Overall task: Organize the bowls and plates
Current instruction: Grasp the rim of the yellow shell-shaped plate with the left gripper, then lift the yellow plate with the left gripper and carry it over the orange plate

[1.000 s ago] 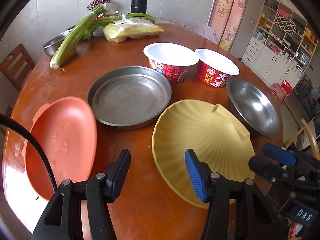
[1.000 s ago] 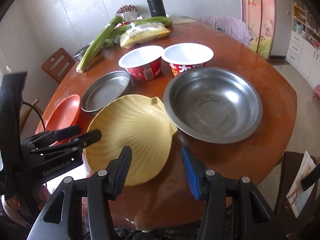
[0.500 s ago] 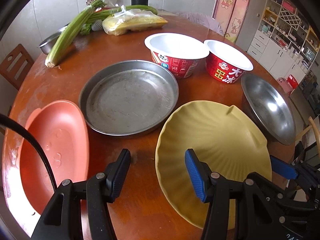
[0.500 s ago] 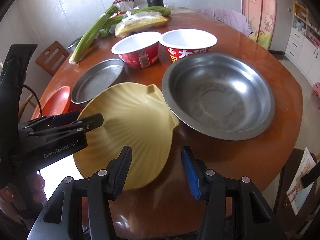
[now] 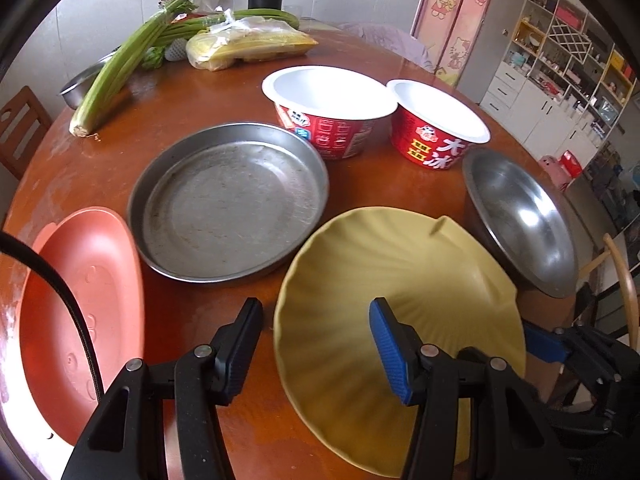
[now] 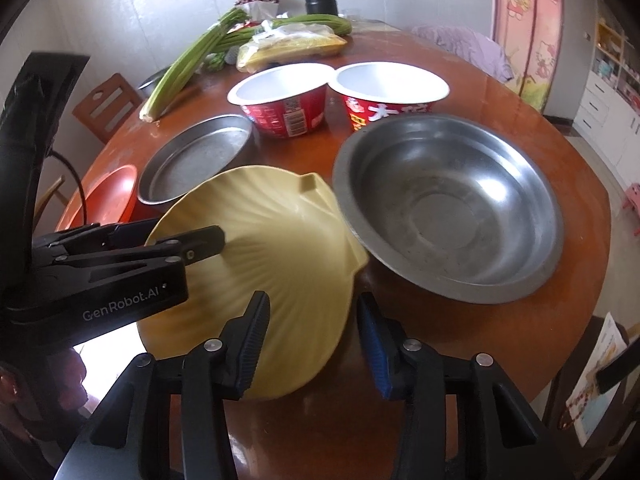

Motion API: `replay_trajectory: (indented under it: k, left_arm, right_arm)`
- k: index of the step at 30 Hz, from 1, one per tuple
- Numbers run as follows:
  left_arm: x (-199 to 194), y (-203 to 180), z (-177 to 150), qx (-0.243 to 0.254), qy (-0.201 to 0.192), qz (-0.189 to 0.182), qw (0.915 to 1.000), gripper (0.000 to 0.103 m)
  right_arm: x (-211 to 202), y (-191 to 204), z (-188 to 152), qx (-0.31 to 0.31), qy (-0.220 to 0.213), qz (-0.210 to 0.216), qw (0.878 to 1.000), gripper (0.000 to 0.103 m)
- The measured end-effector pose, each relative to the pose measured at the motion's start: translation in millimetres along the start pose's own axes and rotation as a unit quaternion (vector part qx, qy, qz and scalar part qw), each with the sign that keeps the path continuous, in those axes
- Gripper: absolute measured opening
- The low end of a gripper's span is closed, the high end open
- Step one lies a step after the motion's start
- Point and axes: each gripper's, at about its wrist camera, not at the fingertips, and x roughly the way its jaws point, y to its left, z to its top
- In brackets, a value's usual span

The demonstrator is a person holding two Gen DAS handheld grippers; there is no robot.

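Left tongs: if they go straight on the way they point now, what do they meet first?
Most likely the near-left rim of the yellow shell-shaped plate, which lies between the left tongs; depth is unclear, so perhaps the brown wooden table beside it.

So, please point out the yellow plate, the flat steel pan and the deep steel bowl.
Yellow plate [image 5: 400, 272], left wrist view, on its ribbed inside.
Steel pan [image 5: 228, 208], left wrist view, on its flat bottom.
Steel bowl [image 6: 444, 216], right wrist view, on its inner bottom.
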Motion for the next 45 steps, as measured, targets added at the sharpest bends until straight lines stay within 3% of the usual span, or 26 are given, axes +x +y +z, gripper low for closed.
replay_trajectory:
  k: [21,45]
  left_arm:
    - [-8,-4,-10,0.001,0.007,-0.015,0.9999,0.053]
    - [-59,24,-6,-0.030,-0.052,-0.009,0.9982,0.053]
  right_arm:
    - [-1,7,-4,-0.021,0.001,0.006,1.000,0.046]
    - [-22,37,11,-0.044,-0.016,0.042,0.998,0.047]
